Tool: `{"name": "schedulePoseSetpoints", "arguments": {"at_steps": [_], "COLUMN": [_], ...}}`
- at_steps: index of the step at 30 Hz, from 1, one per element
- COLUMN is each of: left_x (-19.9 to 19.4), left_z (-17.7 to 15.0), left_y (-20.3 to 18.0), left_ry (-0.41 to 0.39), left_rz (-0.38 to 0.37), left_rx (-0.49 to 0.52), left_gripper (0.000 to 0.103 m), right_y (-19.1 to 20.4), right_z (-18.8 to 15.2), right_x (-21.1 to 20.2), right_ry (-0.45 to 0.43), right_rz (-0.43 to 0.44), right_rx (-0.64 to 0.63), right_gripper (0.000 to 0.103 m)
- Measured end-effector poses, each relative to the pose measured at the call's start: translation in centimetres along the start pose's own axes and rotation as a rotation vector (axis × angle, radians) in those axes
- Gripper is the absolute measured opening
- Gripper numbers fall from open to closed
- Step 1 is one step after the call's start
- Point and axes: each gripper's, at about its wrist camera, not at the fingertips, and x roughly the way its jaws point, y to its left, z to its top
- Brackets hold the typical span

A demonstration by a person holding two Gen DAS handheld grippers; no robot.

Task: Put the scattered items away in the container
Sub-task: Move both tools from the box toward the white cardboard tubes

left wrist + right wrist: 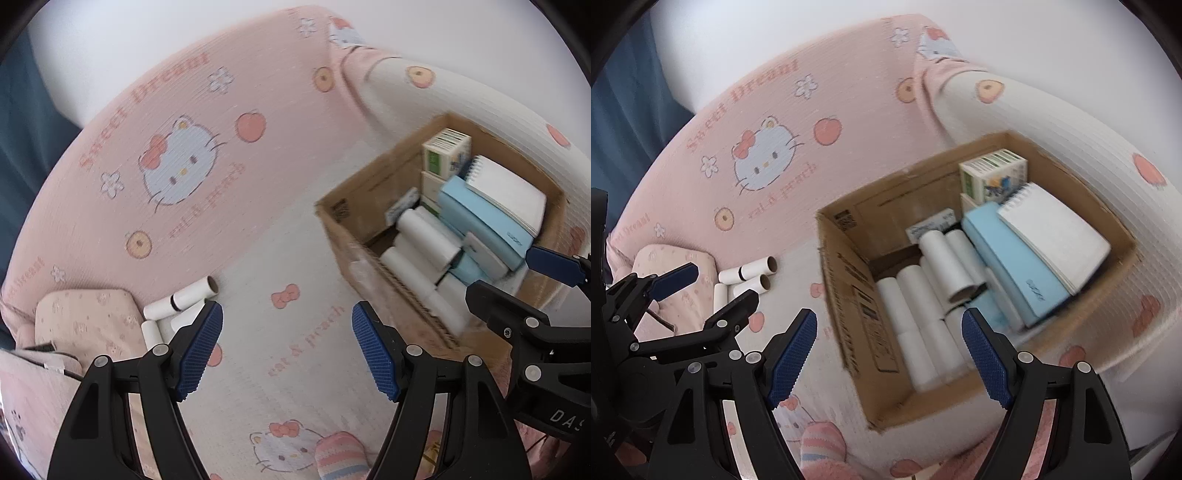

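A brown cardboard box (846, 295) sits on the Hello Kitty bedsheet, holding several white paper rolls (923, 295), a light blue case (1015, 266), a spiral notepad (1056, 232) and small cartons (993, 173). The box also shows in the left wrist view (354, 221). Several white cardboard tubes (746, 277) lie loose on the sheet to the left, also in the left wrist view (184, 299). My left gripper (288, 350) is open and empty over the sheet between the tubes and the box. My right gripper (890, 354) is open and empty above the box's near left wall.
A pink floral pillow (81, 317) lies left of the loose tubes. A striped pink plush item (823, 450) sits at the near edge. The pink sofa-like back (184, 129) rises behind, with a white wall above and blue fabric at far left.
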Motion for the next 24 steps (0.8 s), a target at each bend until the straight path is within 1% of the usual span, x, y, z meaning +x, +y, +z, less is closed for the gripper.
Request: {"name": "schedulePoseSetpoints", "arguments": {"at_steps": [7, 12, 15, 17, 19, 20, 21, 22, 24], "left_x": [2.2, 4.3, 5.6, 6.6, 7.4, 7.7, 8.3, 8.7, 9.7], "left_z": [-0.3, -0.7, -1.2, -1.5, -1.9, -2.0, -2.2, -2.4, -2.9], "left_y": [3.8, 6.2, 7.5, 8.5, 9.4, 9.7, 10.2, 10.5, 11.2], "left_ry": [0.026, 0.049, 0.048, 0.037, 0.019, 0.017, 0.016, 0.013, 0.006], "left_rz": [-0.002, -0.026, -0.033, -0.046, -0.070, -0.076, -0.084, -0.091, -0.073], "left_rx": [-0.063, -0.101, -0.128, -0.149, -0.170, -0.179, -0.188, -0.193, -0.192], "left_gripper": [0.076, 0.076, 0.076, 0.076, 0.076, 0.076, 0.076, 0.076, 0.076], "right_y": [3.5, 5.8, 6.9, 7.3, 7.5, 7.6, 7.9, 8.3, 9.2], "right_z": [1.5, 2.0, 2.2, 2.3, 2.3, 2.3, 2.3, 2.3, 2.4], "right_x": [2.3, 4.1, 5.6, 6.7, 8.4, 9.0, 9.3, 9.5, 10.4], "right_ry": [0.028, 0.048, 0.062, 0.059, 0.082, 0.096, 0.090, 0.063, 0.055], "right_rz": [0.022, 0.045, 0.063, 0.077, 0.101, 0.115, 0.118, 0.095, 0.059], "right_rx": [-0.055, -0.098, -0.119, -0.104, -0.069, -0.060, -0.064, -0.082, -0.115], "right_gripper": [0.080, 0.080, 0.080, 0.080, 0.080, 0.082, 0.084, 0.085, 0.087]}}
